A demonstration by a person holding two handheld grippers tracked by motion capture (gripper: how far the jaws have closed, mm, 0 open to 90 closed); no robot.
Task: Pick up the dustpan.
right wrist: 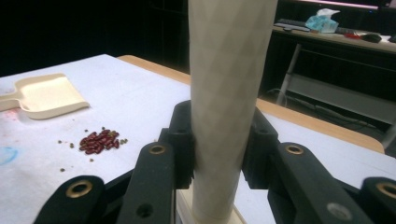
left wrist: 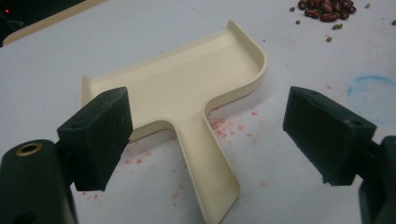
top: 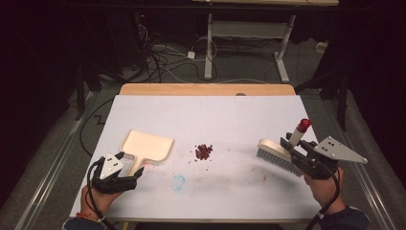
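Straddling the stiff, light dustpan's handle (left wrist: 205,172), the left tool (left wrist: 205,135) gapes; the right tool (right wrist: 217,149) clamps the brush handle (right wrist: 224,93).

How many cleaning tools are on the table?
2. The cream dustpan lies on the left side, its handle between the left gripper's open jaws. The brush is on the right, its handle clamped in the right gripper.

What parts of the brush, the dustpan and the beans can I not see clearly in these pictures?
- Brush: in the right gripper view its bristles lie below the bottom edge; the right gripper covers the lower handle.
- Dustpan: the bottom edge of the left gripper view cuts off its handle end.
- Beans: too small to count in the high view.
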